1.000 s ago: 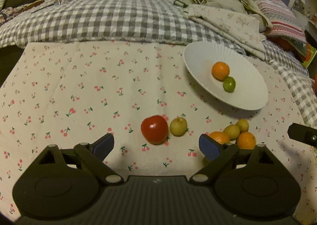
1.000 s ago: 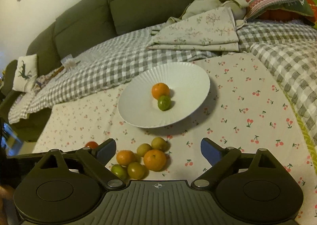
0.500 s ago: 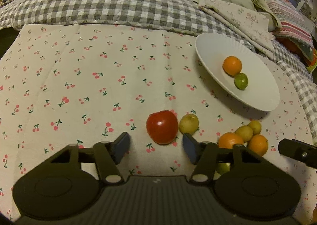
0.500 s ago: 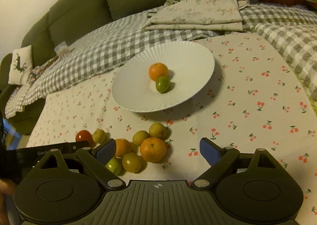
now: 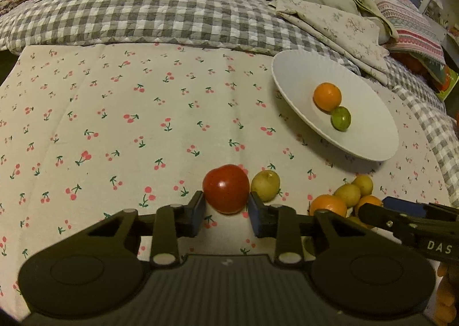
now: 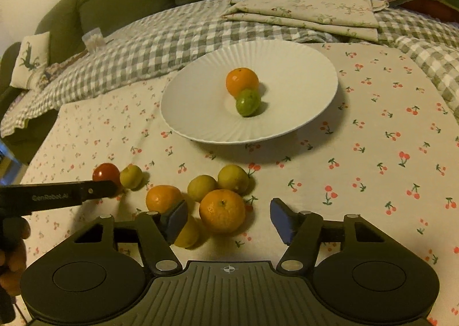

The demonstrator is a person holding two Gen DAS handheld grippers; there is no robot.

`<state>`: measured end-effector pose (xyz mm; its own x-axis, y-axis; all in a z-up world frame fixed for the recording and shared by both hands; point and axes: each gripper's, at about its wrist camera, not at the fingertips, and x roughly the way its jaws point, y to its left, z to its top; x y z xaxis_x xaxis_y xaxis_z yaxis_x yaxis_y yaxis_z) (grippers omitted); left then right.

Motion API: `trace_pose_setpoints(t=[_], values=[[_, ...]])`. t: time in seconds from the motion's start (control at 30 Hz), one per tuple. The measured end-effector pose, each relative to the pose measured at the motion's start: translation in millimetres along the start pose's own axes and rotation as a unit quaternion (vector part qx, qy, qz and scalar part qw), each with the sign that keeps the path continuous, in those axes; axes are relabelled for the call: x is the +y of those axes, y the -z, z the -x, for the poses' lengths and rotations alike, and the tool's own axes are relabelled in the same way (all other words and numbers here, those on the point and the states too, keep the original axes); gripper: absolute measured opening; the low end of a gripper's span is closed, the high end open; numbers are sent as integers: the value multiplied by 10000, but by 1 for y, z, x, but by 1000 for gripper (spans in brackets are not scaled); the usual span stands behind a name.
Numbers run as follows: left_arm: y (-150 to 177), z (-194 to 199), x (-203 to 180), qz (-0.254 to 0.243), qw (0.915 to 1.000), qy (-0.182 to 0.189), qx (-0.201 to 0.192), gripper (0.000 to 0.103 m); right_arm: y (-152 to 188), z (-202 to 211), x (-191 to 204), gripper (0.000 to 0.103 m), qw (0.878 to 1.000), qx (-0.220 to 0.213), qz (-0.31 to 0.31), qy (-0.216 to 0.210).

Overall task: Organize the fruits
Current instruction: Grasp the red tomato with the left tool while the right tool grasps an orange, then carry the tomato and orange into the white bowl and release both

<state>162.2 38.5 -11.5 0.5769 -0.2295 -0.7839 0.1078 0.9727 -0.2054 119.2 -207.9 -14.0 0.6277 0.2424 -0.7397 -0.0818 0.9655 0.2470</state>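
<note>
Left wrist view: round white ribbed plate (image 5: pixel 370 136) at two o'clock is holding an orange mandarin (image 5: pixel 327 96) touching a green lime (image 5: pixel 340 118). Left gripper (image 5: pixel 226 210), angling downward, has been closing and is pinching the glossy red tomato (image 5: pixel 226 188). Right gripper (image 6: pixel 228 218), half-wide, is closing around a loose orange tangerine (image 6: pixel 222 210), pads not touching.

A cherry-print cloth (image 5: pixel 143 113) carries a white plate (image 5: pixel 370 139), a red tomato (image 5: pixel 226 188) and loose citrus fruits (image 6: pixel 222 210).
</note>
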Motion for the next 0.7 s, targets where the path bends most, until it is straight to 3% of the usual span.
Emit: trace_pose_setpoints(t=[0.13,0.27,0.7], values=[[0,-1,-2,-85,9999,-29,-82,31,-2,-3,0,52,10000,-29,20,-44],[0,0,-3,-142,9998,-35,-125,31,-2,-3,0,34,9998,6,-36,-180],[-3,16,1,127,9995,220,-201,30,-8,11,-4,33,9993,-70,-305,-228]])
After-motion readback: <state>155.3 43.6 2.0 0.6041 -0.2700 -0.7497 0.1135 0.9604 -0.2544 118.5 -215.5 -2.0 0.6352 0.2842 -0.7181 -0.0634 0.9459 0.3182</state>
